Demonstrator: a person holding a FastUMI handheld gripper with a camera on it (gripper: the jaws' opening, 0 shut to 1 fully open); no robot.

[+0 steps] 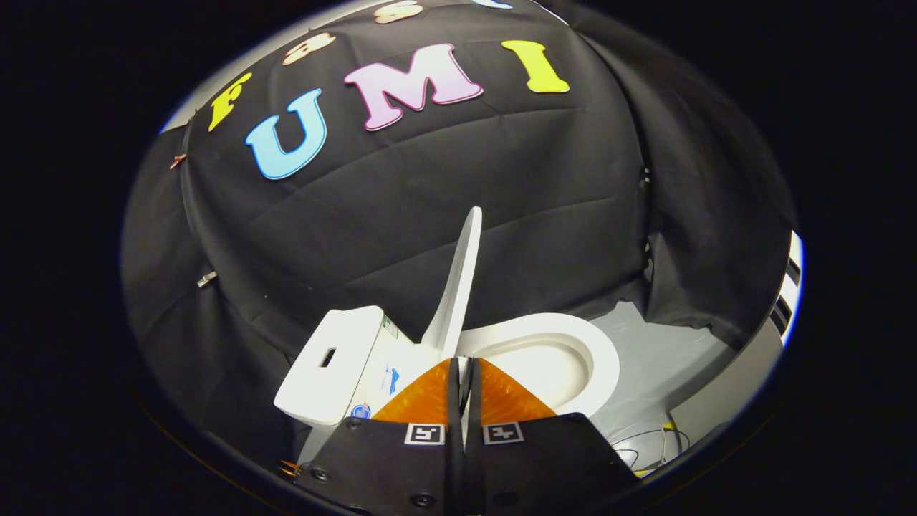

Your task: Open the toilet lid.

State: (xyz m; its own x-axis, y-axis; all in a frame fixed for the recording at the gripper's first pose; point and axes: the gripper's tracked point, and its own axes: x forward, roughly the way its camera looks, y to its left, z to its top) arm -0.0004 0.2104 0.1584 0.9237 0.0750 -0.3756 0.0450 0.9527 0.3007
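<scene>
Glossy white plastic makes up the one toilet [501, 358] in the booth, seen from the side just beyond the gripper [464, 369]. Its lid [456, 287] stands raised, a thin, smooth, slightly curved slab seen edge-on, leaning a little toward the tank [333, 362]. The tank is a boxy, rounded block with one small dark rectangular slot in its top face and a few small stickers on its side. To the other side of the lid lies the seat [566, 351], a broad oval ring around the open bowl. The gripper's two fingers are pressed together with barely a slit between them, nothing held, their tips just in front of the lid's base. Each finger carries one square marker. Behind everything hangs wrinkled black cloth [401, 215]; pale grey, smooth floor [659, 358] shows beside the bowl, with thin cables [645, 441] lying on it.
</scene>
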